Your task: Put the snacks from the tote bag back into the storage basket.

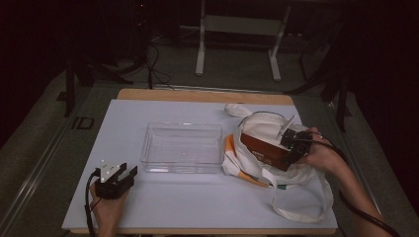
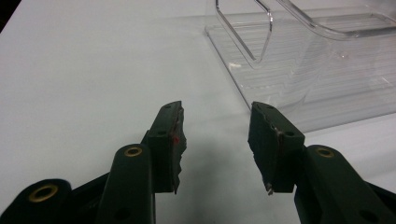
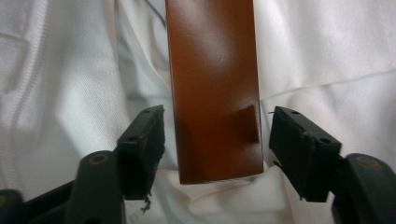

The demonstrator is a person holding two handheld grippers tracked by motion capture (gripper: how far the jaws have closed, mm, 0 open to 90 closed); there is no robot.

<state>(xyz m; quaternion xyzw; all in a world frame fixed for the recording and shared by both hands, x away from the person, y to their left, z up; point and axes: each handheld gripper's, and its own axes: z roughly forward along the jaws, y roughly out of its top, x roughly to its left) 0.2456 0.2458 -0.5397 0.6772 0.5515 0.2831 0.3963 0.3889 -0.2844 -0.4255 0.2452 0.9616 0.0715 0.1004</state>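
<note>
Nearest the camera, at the near left of the counter point(image 1: 207, 197), I hold the left gripper point(image 1: 122, 174) at rest with its jaws released and nothing between them; they point toward the clear tray point(image 1: 182, 147) just beyond. At the right, the brown box point(image 1: 264, 152) lies on top of the white cloth bag point(image 1: 276, 173), just right of the tray. Its long axis runs from far left to near right in the high view. The right gripper point(image 1: 291, 143) sits at the box's right end. In the right gripper view the box point(image 3: 215, 88) runs straight away from the right gripper point(image 3: 217, 154), its near end between the jaws with a gap on each side, so the jaws are released and not pressing. I judge the right hand far nearer; any regrasp should close across the box's narrow width.
</note>
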